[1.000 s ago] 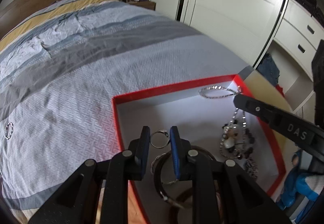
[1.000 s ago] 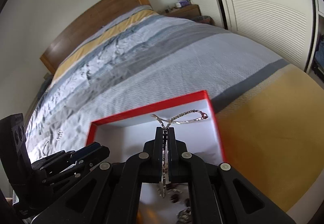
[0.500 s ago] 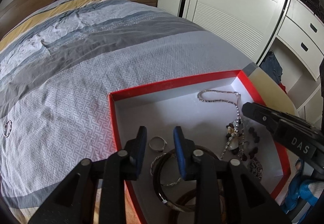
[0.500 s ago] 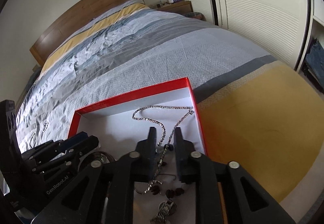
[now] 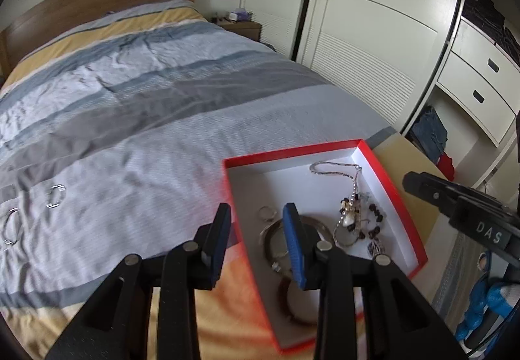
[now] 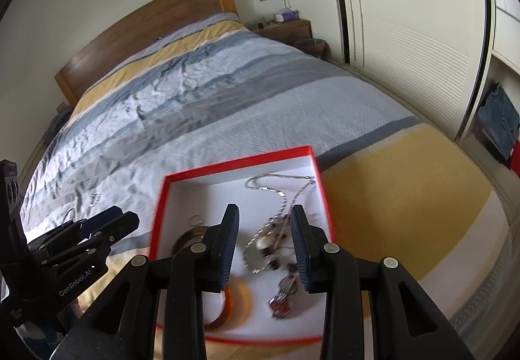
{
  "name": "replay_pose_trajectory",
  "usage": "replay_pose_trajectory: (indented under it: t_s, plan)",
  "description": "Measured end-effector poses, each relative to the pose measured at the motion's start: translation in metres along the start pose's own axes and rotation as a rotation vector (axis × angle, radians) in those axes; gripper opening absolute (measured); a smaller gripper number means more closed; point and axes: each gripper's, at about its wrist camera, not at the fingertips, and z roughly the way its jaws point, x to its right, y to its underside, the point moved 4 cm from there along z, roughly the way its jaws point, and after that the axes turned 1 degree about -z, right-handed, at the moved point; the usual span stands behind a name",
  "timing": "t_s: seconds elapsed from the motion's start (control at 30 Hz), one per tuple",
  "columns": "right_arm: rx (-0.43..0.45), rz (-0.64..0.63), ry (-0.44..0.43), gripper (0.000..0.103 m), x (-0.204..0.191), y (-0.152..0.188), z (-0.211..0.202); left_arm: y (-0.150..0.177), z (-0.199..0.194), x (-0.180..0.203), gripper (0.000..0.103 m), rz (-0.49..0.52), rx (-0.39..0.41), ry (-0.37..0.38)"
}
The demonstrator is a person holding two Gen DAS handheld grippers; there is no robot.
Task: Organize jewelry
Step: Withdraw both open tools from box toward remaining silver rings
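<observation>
While several pieces already lie in the red box, the left wrist view shows the task only partly done. Inside: silver chain necklace, small ring, metal bangle, beaded necklace, a brown bangle at the near end. Left out on the bed: at least two small silver pieces, one hoop-like, another near the frame edge; type unclear. Left gripper hovers over the box's left wall, jaws open and empty, one finger outside the box, the other over the bangle. Right gripper enters from the right, beside the box.

Right wrist view: same box, chain necklace along the far wall, beaded necklace between the fingers but below them, not gripped. Right gripper hangs above the box interior, jaws open, holding nothing. Brown bangle at near edge, blurred. Left gripper sits left of the box, low over the bed. One stray piece visible on the cover beyond it. Judgement: remaining work is collecting the strays from the bed.
</observation>
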Motion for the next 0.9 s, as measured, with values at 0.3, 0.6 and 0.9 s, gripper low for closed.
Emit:
replay_pose_trajectory:
  t_s: [0.3,0.6,0.9]
  plan:
    - [0.035,-0.082,-0.029,0.037,-0.052,0.01,-0.064,0.019,-0.089,-0.02,0.032,-0.002,0.053,-0.078]
    - [0.048,-0.161,-0.048,0.038,-0.102,0.028,-0.108,0.049,-0.165,-0.049,0.033,-0.038,0.107,-0.118]
    - [0.051,-0.227,-0.068,0.041,-0.153,0.037,-0.13,0.076,-0.208,-0.123,0.039,-0.105,0.136,-0.198]
